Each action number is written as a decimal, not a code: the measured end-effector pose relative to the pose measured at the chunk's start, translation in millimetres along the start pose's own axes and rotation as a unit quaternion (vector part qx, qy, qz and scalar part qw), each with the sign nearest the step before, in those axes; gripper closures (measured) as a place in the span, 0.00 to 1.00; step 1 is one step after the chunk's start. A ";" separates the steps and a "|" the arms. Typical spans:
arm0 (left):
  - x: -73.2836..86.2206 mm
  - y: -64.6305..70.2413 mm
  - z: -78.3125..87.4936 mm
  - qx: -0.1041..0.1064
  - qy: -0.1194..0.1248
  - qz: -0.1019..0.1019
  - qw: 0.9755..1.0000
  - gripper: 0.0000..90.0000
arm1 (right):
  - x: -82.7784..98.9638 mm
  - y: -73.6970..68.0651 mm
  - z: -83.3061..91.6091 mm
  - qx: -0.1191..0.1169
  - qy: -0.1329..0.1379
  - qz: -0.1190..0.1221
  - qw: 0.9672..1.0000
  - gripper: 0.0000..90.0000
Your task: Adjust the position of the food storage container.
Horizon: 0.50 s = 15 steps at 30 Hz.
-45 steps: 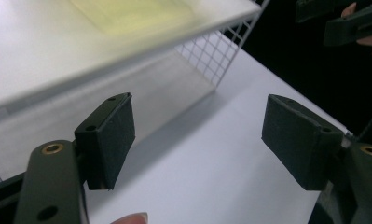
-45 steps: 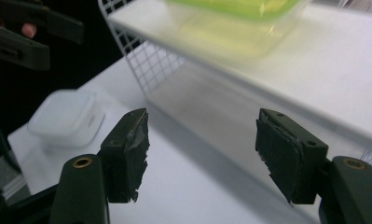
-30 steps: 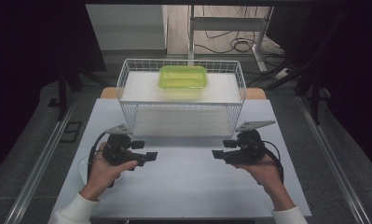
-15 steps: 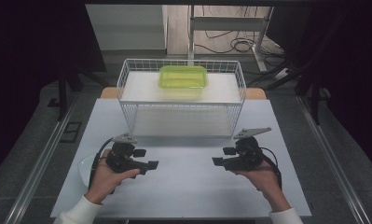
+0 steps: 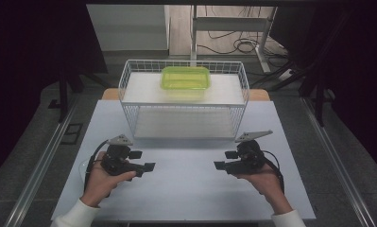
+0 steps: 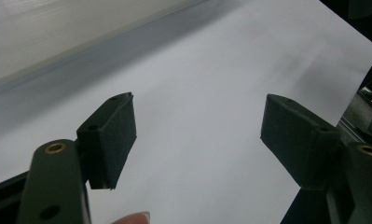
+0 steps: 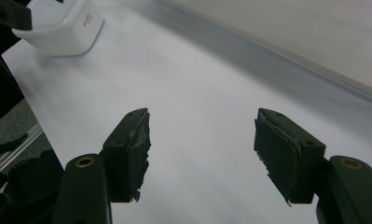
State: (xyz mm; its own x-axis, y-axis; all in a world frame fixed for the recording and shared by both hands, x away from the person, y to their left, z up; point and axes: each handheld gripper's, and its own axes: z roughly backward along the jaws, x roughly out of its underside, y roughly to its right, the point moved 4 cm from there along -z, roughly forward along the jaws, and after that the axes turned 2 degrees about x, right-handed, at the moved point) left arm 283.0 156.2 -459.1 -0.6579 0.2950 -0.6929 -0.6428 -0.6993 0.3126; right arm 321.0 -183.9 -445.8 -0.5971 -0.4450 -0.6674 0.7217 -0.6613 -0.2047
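Note:
My left gripper (image 5: 142, 160) hovers low over the white table (image 5: 186, 194) at the front left, jaws pointing right. In the left gripper view, the left gripper (image 6: 200, 135) is open with only bare table between its pads. At the front right, my right gripper (image 5: 225, 160) points left toward it. The right gripper (image 7: 202, 140) also stands open and holds nothing. A lime-green plastic container (image 5: 185, 78) sits on the top shelf of a white wire rack (image 5: 127, 78) behind both grippers.
The rack's lower shelf (image 5: 184, 124) is bare. A white rounded box (image 7: 58, 25) lies on the table beyond the right gripper's jaws, near the person's left hand (image 5: 101, 182). Dark floor, cables and table legs surround the table.
Both hands have drifted slightly toward the near edge of the table. The jaws of both grippers stay apart and empty.

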 end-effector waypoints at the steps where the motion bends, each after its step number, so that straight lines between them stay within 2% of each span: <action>1: 0.6 -0.9 2.4 -0.002 0.000 0.000 1.000 0.29 | 0.9 0.2 -0.2 0.000 -0.001 -0.001 1.000 0.39; 6: 5.1 -10.5 23.0 -0.021 0.007 0.007 1.000 0.29 | 3.3 3.0 -0.8 0.002 -0.004 -0.003 1.000 0.38; 10: 10.7 -17.9 44.6 -0.026 0.018 0.020 0.999 0.29 | 2.4 2.9 -0.5 0.004 -0.003 -0.003 1.000 0.38; 15: 21.7 -32.3 68.8 -0.047 0.027 0.038 0.998 0.29 | 2.7 2.3 -1.6 0.005 -0.005 -0.004 1.000 0.38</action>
State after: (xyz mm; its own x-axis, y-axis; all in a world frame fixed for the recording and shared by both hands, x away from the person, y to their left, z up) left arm 262.5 229.9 -439.6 -0.6793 0.2050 -0.7047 -0.5508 -0.7770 0.3049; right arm 321.6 -185.6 -449.2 -0.6058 -0.4454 -0.6592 0.7137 -0.6705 -0.2028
